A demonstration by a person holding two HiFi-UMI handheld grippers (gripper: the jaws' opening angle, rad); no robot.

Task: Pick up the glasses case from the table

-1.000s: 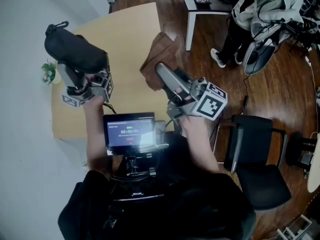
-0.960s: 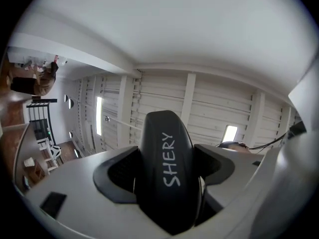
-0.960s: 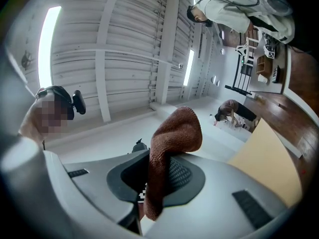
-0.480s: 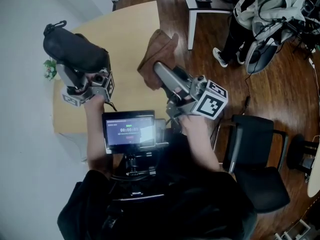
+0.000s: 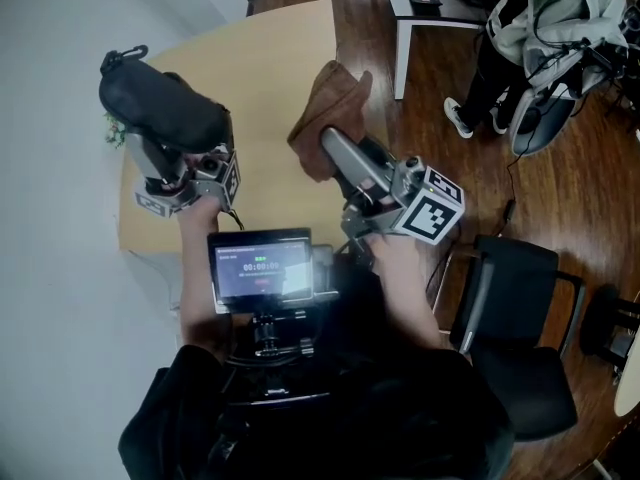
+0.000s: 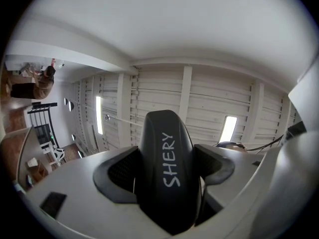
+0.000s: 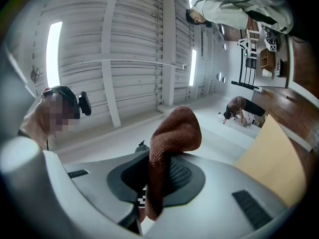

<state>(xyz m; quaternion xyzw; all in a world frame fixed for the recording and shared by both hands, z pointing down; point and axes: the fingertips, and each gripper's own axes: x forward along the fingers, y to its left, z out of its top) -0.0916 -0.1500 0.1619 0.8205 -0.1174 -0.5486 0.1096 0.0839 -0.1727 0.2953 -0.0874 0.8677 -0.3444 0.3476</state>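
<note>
The black glasses case [image 5: 160,108], printed "SHERY" [image 6: 167,168], is off the light wooden table [image 5: 270,68] and sits crosswise between the jaws of my left gripper [image 5: 158,150]. The jaws are shut on it and the gripper points steeply upward. In the left gripper view the case fills the gap between the dark pads [image 6: 119,176] against the ceiling. My right gripper [image 5: 332,146] is shut on a brown cloth [image 5: 332,108], which hangs folded over its jaws [image 7: 172,143] above the table's right side.
A small green plant [image 5: 116,130] stands at the table's left edge by the white wall. A screen [image 5: 262,266] is mounted below my hands. A black chair [image 5: 510,313] stands to the right. A person in grey [image 5: 545,18] sits at a white desk [image 5: 430,3] on the wooden floor.
Both grips are unchanged. The whole head view has slid slightly right and down; the case and cloth stay where they were relative to the grippers.
</note>
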